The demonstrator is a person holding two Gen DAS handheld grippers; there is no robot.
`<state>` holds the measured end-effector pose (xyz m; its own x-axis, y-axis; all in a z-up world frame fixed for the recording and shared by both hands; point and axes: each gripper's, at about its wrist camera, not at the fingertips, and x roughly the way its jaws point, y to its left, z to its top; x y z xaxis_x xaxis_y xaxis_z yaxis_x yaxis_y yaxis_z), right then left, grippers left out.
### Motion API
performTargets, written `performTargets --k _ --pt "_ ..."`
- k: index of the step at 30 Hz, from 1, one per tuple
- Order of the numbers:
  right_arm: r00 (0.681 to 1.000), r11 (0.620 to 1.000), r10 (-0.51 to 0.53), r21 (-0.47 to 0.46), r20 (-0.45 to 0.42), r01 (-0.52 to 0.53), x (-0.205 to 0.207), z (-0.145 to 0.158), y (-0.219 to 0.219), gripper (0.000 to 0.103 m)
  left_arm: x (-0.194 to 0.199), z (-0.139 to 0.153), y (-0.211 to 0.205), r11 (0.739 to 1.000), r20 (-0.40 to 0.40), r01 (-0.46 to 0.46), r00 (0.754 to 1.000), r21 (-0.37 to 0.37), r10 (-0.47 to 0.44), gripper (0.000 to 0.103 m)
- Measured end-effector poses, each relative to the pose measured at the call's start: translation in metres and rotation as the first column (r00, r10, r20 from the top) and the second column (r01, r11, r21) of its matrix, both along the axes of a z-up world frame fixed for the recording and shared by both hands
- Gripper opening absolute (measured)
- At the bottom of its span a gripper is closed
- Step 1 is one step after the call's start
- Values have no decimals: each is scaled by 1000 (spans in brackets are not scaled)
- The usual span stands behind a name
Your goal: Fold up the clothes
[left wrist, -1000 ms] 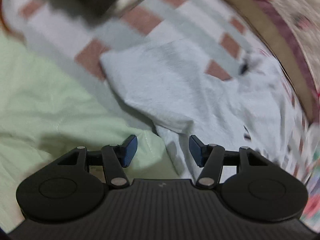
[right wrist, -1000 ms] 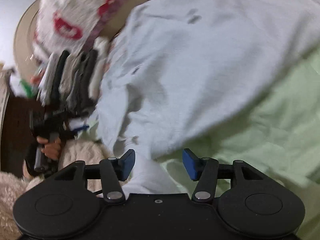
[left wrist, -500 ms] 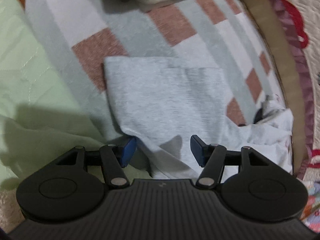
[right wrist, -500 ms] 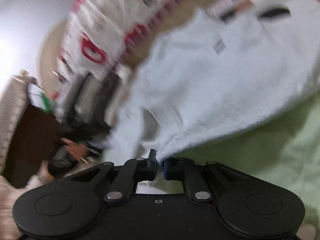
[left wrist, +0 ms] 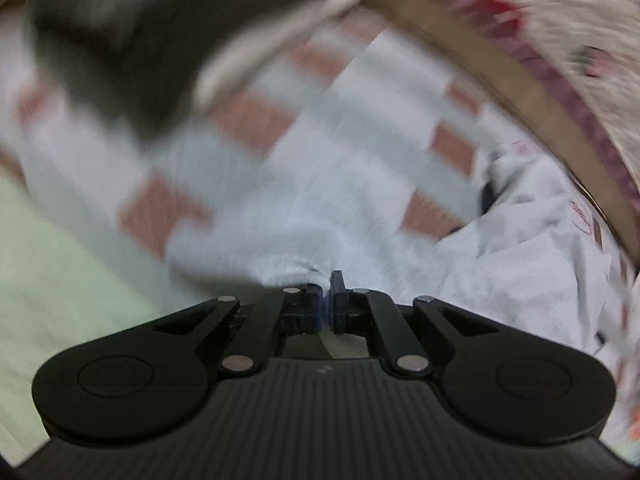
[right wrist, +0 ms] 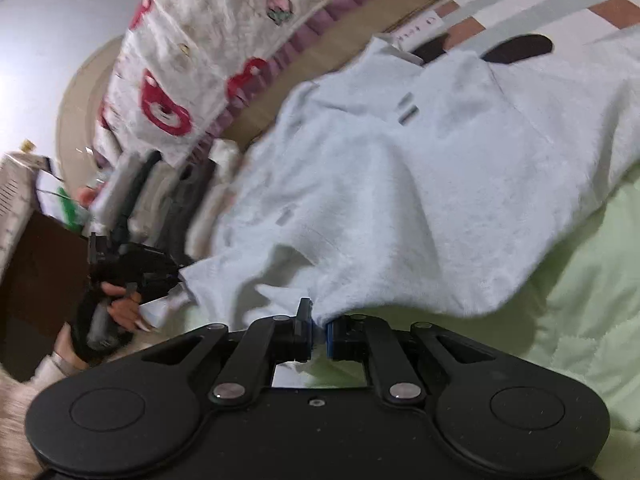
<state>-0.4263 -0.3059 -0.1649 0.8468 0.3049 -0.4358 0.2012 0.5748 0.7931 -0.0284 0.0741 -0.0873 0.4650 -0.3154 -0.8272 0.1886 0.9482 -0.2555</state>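
A pale blue-white fleece garment lies spread over a light green sheet. My right gripper is shut on its near hem, lifting a fold of cloth. In the left wrist view, which is blurred, my left gripper is shut on an edge of the same garment. From the right wrist view, the left gripper shows at the garment's far corner, held by a hand.
A checked brown, grey and white blanket lies under the garment. A stack of folded clothes stands at the left. A white quilt with red bears hangs behind. A dark garment fills the left wrist view's top.
My left gripper has shut on the garment's edge; half a second ago it was open around it. The right gripper shut earlier and now lifts the hem.
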Motion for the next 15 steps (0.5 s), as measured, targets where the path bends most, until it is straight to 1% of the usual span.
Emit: performTargets --k 1,3,5,6,8,10,11,13,14,15 --pt "1000 1000 0 26 19 -1 -2 3 -4 9 -6 15 -1 999 66 27 997 17 -29 2" --pt "998 997 -1 77 58 -4 -6 8 -11 9 -17 45 4 998 143 55 988 -2 -55 2" --pt "995 987 -19 159 98 3 -12 12 -21 9 -27 68 13 997 167 63 984 -34 -56 2" --pt "993 978 -26 207 119 1 -16 15 -24 9 -30 76 17 997 169 65 984 -39 -57 2" --pt "988 958 -28 286 150 -16 -23 20 -26 9 -36 86 29 996 139 65 989 -63 -56 2" --pt "986 939 -16 342 168 -44 -30 25 -25 9 -39 84 41 996 97 53 994 -75 -46 3" --pt "990 938 20 339 143 -68 -32 23 -23 9 -39 80 47 997 74 45 996 -68 -40 4" --pt "995 963 94 256 -13 -88 -28 14 -11 9 -39 58 54 1000 20 19 1000 6 -19 3" --pt "988 968 122 232 -97 -97 -27 3 -4 9 -39 47 58 999 -6 7 1000 43 -7 3" --pt "980 968 137 228 -143 -102 -27 -6 2 9 -38 35 61 997 -27 -4 1000 79 7 2"
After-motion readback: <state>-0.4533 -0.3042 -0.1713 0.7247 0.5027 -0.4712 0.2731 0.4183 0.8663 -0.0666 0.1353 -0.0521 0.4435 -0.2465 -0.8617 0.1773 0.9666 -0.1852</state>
